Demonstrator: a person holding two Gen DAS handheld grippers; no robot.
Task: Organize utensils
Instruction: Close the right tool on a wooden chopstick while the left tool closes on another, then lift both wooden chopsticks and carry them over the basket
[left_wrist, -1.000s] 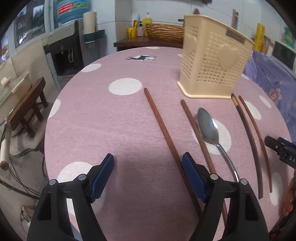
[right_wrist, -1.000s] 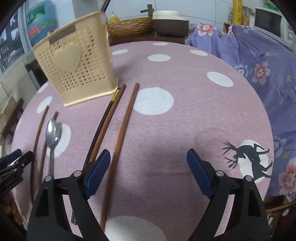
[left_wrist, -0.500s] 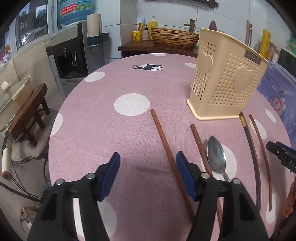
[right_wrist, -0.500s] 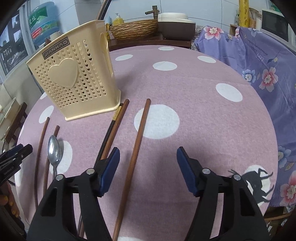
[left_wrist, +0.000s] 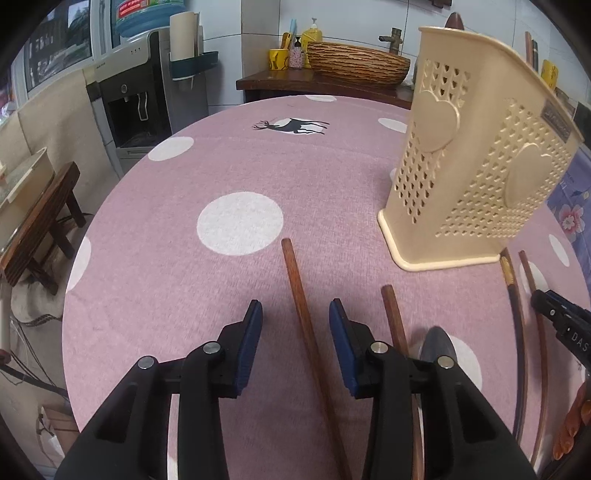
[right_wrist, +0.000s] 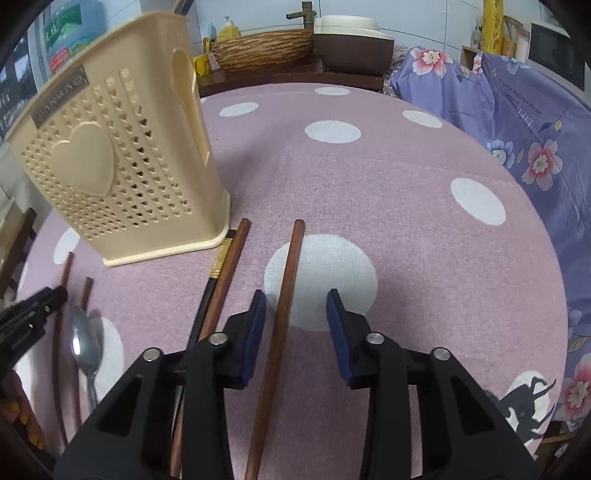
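A cream perforated utensil holder stands upright on the pink dotted tablecloth; it also shows in the right wrist view. Several brown chopsticks and a metal spoon lie in front of it. My left gripper is open, its jaws on either side of one brown chopstick lying on the cloth. A second chopstick and the spoon lie just right of it. My right gripper is open, astride another brown chopstick. A brown and a black chopstick lie left of it.
The round table's edge drops to a wooden stool and a water dispenser on the left. A purple flowered cloth lies at the right. A wicker basket sits on a sideboard behind the table.
Both grippers have moved forward and lower toward the holder. Each pair of jaws has narrowed and now straddles a chopstick. The chopsticks and the spoon have not moved.
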